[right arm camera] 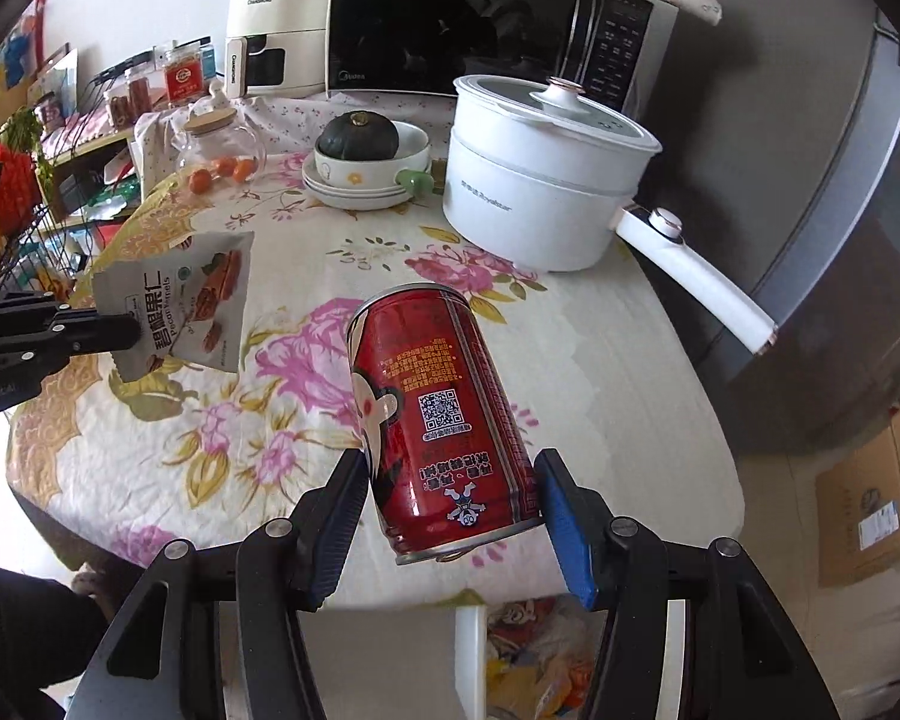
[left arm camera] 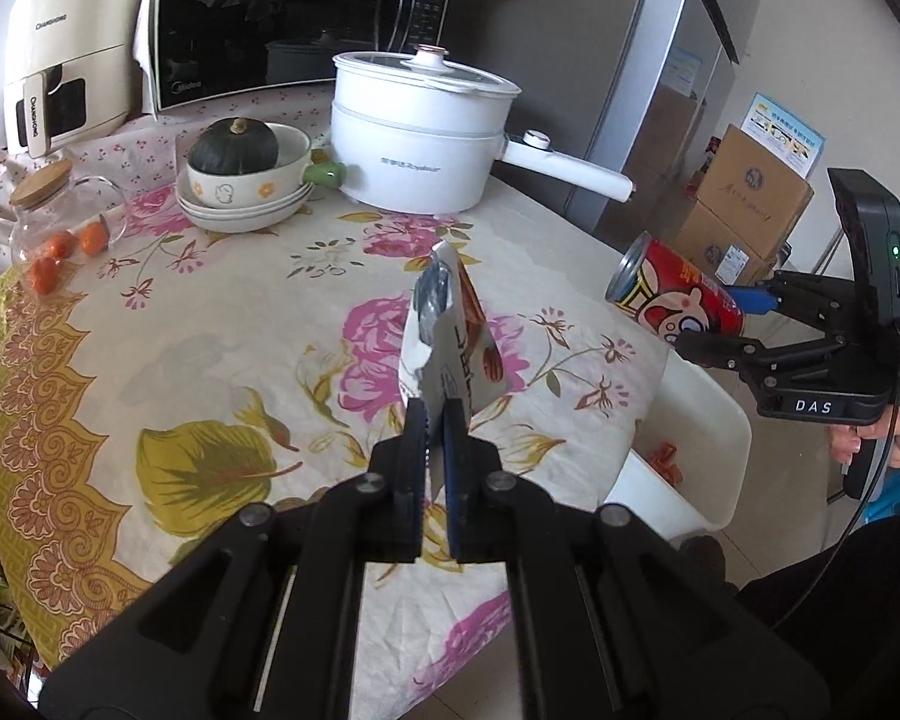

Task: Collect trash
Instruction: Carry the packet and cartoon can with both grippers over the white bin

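My left gripper [left arm camera: 433, 420] is shut on an empty snack pouch [left arm camera: 450, 336], white and silver with nut pictures, and holds it above the floral table; the pouch also shows in the right wrist view [right arm camera: 180, 300]. My right gripper [right arm camera: 450, 504] is shut on a red drink can [right arm camera: 438, 414] with a cartoon face, held tilted above the table's near edge. The can also shows in the left wrist view [left arm camera: 678, 294], off the table's right edge. A white trash bin [left arm camera: 690, 468] stands on the floor under the can; it holds wrappers in the right wrist view [right arm camera: 540, 654].
A white electric pot [left arm camera: 426, 132] with a long handle, a bowl with a green squash [left arm camera: 240, 162], a glass jar with small oranges [left arm camera: 60, 216], a microwave [left arm camera: 294, 18] and an air fryer [left arm camera: 66, 54] stand at the back. Cardboard boxes [left arm camera: 744, 204] sit right.
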